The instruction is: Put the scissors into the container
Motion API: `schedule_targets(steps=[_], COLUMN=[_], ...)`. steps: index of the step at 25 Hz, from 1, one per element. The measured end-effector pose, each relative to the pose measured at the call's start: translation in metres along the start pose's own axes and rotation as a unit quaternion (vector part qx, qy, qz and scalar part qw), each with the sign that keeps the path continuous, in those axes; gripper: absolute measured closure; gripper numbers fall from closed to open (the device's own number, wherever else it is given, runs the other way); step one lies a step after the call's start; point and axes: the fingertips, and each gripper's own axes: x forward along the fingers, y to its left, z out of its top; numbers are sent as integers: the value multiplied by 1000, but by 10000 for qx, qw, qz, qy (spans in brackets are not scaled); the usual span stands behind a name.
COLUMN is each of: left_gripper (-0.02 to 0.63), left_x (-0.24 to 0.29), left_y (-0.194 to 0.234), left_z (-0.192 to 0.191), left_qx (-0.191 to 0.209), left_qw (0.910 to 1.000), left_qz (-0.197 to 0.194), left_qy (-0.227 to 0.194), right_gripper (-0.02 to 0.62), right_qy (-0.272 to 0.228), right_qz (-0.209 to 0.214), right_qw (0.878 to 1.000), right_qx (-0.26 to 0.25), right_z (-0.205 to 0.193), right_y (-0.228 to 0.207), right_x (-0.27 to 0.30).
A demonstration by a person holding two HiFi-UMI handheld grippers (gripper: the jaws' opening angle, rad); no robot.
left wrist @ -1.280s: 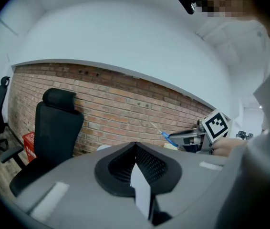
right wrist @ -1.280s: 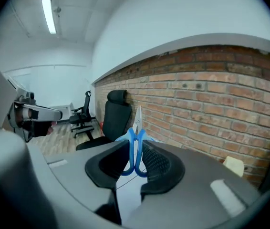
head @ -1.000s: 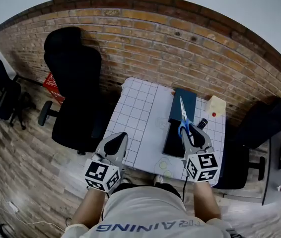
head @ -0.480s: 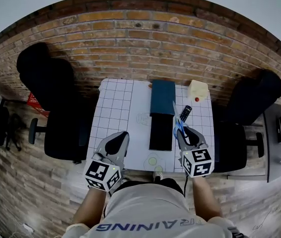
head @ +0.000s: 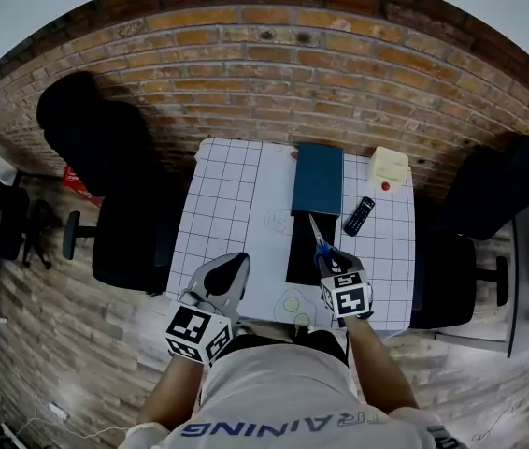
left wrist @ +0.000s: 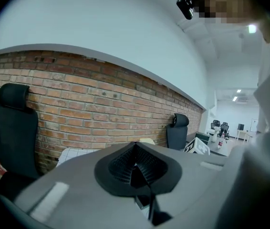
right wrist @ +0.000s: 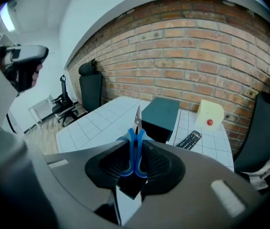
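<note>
Blue-handled scissors (head: 320,239) (right wrist: 135,147) sit in my right gripper (head: 325,255) (right wrist: 135,144), which is shut on the handles. The blades point up and away, toward the brick wall. The gripper hovers over the front right part of the white gridded table (head: 232,204), just in front of the dark teal box-shaped container (head: 317,178) (right wrist: 161,112), whose near side looks black. My left gripper (head: 236,262) (left wrist: 135,151) is shut and holds nothing; it hangs at the table's front left edge, aimed at the wall.
A black remote (head: 359,215) (right wrist: 188,140) lies right of the container. Behind it, at the far right corner, stands a cream box with a red dot (head: 388,166) (right wrist: 208,113). Black office chairs (head: 106,166) (head: 493,204) flank the table. The brick wall (head: 274,73) runs behind.
My right gripper has moved left and back toward the table's front edge with the scissors still in it. The left gripper has hardly moved.
</note>
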Motion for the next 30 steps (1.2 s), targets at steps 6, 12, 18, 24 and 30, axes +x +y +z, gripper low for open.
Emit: schedule_targets(steps=[6, 12, 18, 24, 30], left_gripper=[604, 604, 604, 604, 604], left_x=[-1, -12, -21, -25, -27], left_y=[9, 19, 28, 31, 33], left_z=[-13, -19, -20, -19, -21], left_qx=[-140, -258, -397, -424, -430], left_qw=[9995, 9985, 9977, 9976, 9978], left_qz=[238, 452, 551, 537, 503], left_qy=[157, 149, 88, 50, 38], right_gripper=[491, 491, 491, 489, 491], right_qy=[830, 1559, 1926, 2004, 2046], right_qz=[13, 51, 48, 214, 174], right_qw=[9963, 9869, 9798, 9776, 9775], right_qx=[-203, -423, -532, -601, -491], right_z=[-36, -58, -70, -80, -84], right_y=[-3, 1, 3, 11, 8], right_x=[65, 87, 95, 104, 104])
